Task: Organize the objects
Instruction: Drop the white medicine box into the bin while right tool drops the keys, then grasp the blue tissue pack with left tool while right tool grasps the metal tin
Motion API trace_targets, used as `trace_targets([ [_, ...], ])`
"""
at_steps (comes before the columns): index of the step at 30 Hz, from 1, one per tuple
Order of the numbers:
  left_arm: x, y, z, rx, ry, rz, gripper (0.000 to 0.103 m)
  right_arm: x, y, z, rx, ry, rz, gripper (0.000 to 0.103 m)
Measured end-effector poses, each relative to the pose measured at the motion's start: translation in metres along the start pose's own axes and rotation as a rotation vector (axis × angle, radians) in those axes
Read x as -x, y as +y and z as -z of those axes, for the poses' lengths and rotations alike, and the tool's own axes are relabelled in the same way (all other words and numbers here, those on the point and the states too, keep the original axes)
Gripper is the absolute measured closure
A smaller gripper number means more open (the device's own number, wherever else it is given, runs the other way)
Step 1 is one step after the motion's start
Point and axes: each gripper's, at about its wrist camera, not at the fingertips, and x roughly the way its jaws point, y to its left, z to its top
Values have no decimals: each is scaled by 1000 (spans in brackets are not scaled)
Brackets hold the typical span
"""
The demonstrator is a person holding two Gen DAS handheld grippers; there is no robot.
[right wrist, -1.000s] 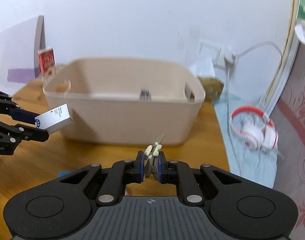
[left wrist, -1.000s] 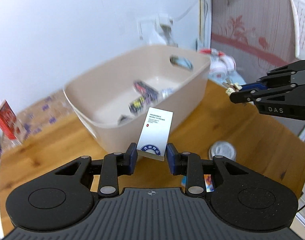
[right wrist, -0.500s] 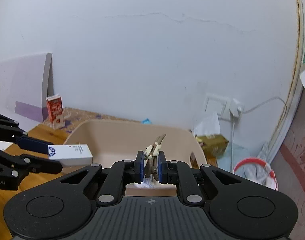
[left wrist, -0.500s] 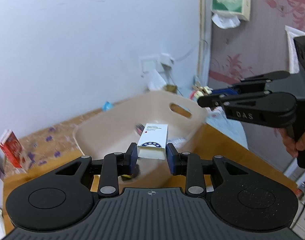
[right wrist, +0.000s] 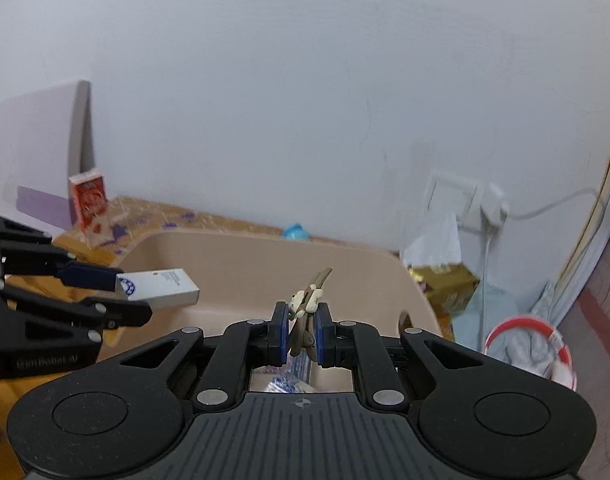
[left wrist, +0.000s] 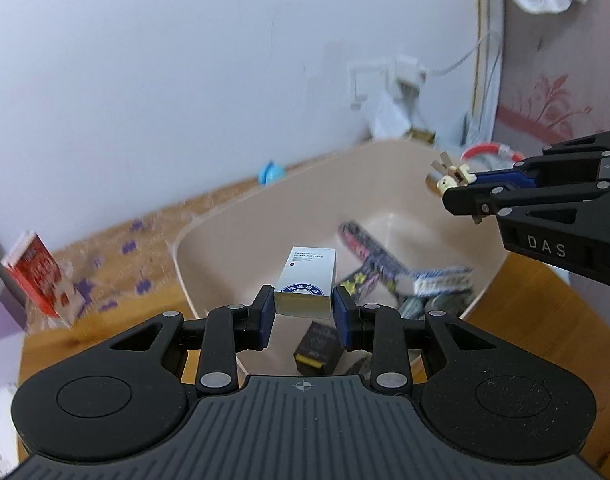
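Both hand-held grippers have travelled from in front of the beige bin (left wrist: pixel 241 240) to positions over its open top since a second ago, loads unchanged. Left hand-held gripper (left wrist: pixel 303 312) is clamped narrow on a small white box (left wrist: pixel 307 280), held above the near part of the bin interior. Right hand-held gripper (right wrist: pixel 301 332) is pinched fully shut on a brown hair clip (right wrist: pixel 305 304), above the bin's right rim. Already inside the bin: a dark box (left wrist: pixel 319 346) and several wrapped packets (left wrist: pixel 385 264). Risk, as judged: the clip sits near the bin rim, so an early release could send it onto the wooden surface (left wrist: pixel 517 300); the two grippers are close over the bin and could knock together if both descend at once.
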Motion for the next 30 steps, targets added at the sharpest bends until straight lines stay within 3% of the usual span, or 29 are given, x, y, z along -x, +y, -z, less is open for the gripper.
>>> trace_targets([
  [5,-24,1,10,20,68,-10,69,-26,0,12,-2,65,3,87],
  [6,-26,2,11,28,76,-15,67,-28,0,15,-3,73,2,76],
  [7,-27,2,12,35,82,-17,59,-29,0,17,-5,73,0,73],
  [9,-20,1,13,43,68,-17,40,-27,0,20,-11,66,-4,57],
  [10,-15,0,14,44,60,-26,29,-24,0,21,-9,59,0,55],
  [11,-9,-2,13,42,43,-36,25,-22,-1,21,-7,54,5,52],
  [19,34,-8,19,72,-36,-35,20,26,-11,32,-24,-2,31,21],
  [21,45,-11,24,80,-44,-31,20,37,-14,38,-20,-5,40,9],
  [30,90,-39,58,77,-74,-32,16,73,-20,84,-9,46,55,1],
])
